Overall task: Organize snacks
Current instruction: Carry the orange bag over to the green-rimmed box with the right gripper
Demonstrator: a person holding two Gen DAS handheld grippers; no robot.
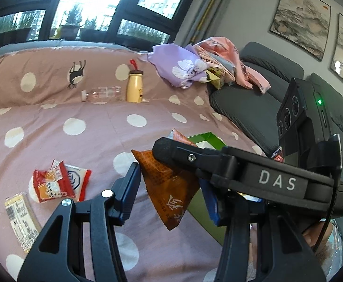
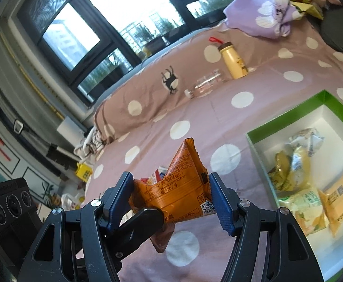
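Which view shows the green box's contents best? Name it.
The right wrist view: the green box lies open toward the camera, with yellow snack packets visible inside. The left wrist view shows only a corner of it behind the right gripper.

An orange snack packet (image 2: 182, 188) hangs tilted above the bed. The green box (image 2: 321, 98) beside it holds several yellow snack packets (image 2: 300, 176).

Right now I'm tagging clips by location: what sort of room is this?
Probably a home living room or bedroom: a grey sofa beside a surface under a polka-dot quilt, framed paintings on the wall, and large windows.
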